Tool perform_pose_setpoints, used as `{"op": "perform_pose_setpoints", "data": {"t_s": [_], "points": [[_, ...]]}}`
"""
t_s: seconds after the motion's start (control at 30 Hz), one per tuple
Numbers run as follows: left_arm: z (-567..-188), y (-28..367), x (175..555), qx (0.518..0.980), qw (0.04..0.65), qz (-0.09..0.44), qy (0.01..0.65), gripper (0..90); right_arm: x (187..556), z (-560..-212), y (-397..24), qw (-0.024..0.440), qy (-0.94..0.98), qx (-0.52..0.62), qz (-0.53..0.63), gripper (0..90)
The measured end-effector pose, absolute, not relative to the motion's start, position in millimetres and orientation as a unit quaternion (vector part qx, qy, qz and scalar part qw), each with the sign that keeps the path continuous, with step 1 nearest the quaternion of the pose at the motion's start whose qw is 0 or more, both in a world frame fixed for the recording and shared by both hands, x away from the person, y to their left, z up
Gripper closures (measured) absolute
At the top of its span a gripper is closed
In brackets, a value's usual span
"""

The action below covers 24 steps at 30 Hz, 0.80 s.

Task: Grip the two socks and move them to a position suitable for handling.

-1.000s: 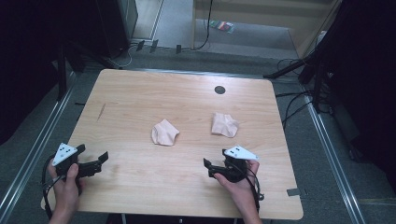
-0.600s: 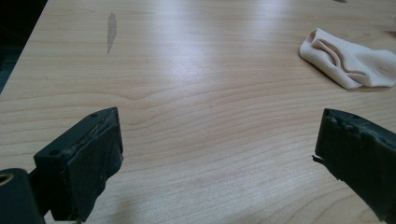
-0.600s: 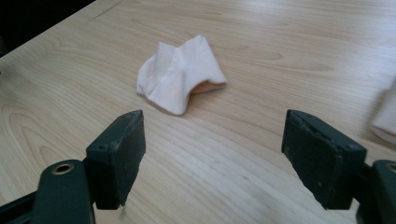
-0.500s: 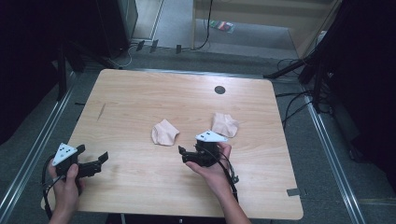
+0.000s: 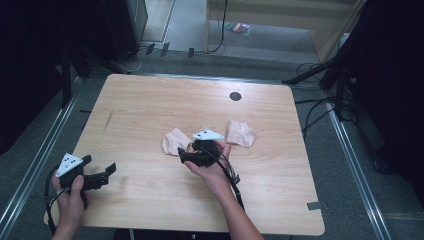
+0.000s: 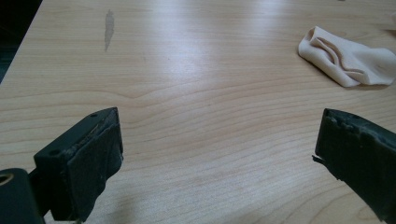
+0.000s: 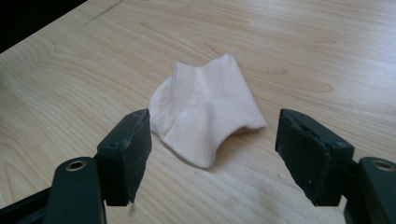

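Observation:
Two pale pink socks lie on the wooden table. The left sock is bunched near the middle, and the right sock lies apart from it. My right gripper rests just behind the left sock and points at it. In the right gripper view that sock lies ahead, its near end between the jaws of the gripper. These jaws have just been closing a little, and the pads do not touch the sock. My left gripper is open near the front left corner. In its own view it holds nothing, with a sock far off.
A round dark cable hole sits near the table's far edge. A dark streak marks the wood at the left. Cables and dark stands surround the table on the floor.
My right gripper has moved left and away from the front right of the table up to the left sock. The left gripper has stayed where it was.

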<state>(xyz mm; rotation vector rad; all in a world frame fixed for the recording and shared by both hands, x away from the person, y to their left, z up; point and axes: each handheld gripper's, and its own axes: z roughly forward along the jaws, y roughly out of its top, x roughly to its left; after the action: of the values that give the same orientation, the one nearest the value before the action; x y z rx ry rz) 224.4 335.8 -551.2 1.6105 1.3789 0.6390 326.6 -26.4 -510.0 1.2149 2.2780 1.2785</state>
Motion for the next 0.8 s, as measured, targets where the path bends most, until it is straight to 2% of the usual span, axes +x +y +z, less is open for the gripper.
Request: {"op": "perform_pose_setpoints", "data": {"t_s": [0.53, 0.8], "points": [[-551, 336, 225, 0.651, 0.449, 0.254, 0.558, 1.1, 355, -529, 12, 0.115, 0.795, 0.429, 0.413, 27.4], [-551, 337, 226, 0.651, 0.448, 0.252, 0.559, 1.1, 363, -540, 17, 0.127, 0.795, 0.445, 0.391, 32.4]]}}
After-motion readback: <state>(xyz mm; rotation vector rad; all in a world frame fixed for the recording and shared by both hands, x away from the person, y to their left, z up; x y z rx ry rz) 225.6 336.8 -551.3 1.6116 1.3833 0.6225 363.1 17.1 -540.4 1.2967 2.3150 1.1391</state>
